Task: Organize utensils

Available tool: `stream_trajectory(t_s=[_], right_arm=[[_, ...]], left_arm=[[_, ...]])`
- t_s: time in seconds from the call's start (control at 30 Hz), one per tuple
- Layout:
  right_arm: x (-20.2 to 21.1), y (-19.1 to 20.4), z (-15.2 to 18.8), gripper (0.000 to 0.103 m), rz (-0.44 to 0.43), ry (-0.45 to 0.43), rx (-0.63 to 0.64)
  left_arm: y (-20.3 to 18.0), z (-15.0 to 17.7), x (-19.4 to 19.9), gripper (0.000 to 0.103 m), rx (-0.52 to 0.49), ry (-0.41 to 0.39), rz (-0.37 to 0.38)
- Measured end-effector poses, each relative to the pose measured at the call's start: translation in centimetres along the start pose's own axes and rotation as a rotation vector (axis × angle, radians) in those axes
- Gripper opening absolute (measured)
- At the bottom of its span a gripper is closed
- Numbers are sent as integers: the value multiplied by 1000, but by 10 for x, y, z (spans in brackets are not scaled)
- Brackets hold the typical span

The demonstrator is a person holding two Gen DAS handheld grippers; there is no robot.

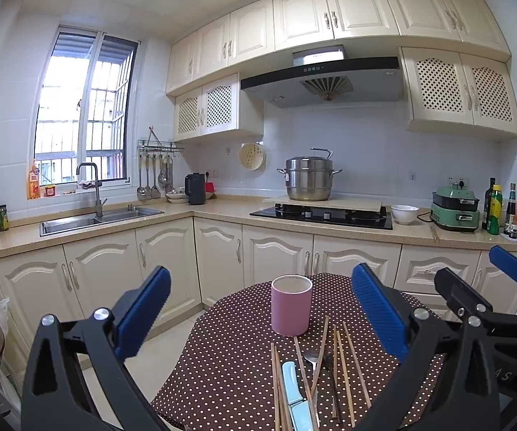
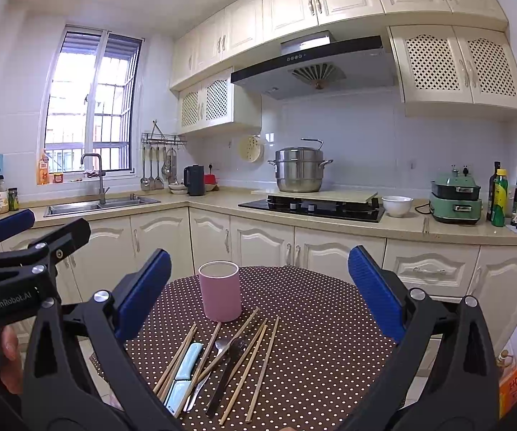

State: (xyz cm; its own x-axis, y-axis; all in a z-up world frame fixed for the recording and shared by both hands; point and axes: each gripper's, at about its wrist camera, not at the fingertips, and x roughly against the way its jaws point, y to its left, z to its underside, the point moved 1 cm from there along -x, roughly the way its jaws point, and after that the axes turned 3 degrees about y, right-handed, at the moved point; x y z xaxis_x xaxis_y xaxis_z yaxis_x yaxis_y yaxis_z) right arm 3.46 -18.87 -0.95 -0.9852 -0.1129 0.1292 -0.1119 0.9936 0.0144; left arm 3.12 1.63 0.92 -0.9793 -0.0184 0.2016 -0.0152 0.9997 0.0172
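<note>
Right hand-held gripper (image 2: 259,283) wide apart, person's hand (image 2: 10,359) only in right view

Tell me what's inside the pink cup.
Nothing shows above the rim of the pink cup; only its pale upper inner wall is visible. The bottom is hidden by its wall. The chopsticks lie outside on the table.

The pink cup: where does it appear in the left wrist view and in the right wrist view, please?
Left wrist view: the pink cup stands upright near the centre, on the dotted tablecloth, just behind the chopsticks.
Right wrist view: it stands left of centre, again behind the utensils.
Shared landmark: the steel pot on the stove lies beyond it in both.
</note>
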Motion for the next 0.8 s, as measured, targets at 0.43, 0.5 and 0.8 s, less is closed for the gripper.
stream_trajectory(t_s=[0.43,0.5,0.8], right_arm=[[-11,-1,1,97,-12,17,-10],[-13,-1,1,97,-13,22,-12],[-18,-7,3,97,-16,34,-31]], left_arm=[[2,-2,-13,99,1,15,-5],[2,-1,-16,99,1,20,-6],[-3,-1,-22,99,-14,27,-8]])
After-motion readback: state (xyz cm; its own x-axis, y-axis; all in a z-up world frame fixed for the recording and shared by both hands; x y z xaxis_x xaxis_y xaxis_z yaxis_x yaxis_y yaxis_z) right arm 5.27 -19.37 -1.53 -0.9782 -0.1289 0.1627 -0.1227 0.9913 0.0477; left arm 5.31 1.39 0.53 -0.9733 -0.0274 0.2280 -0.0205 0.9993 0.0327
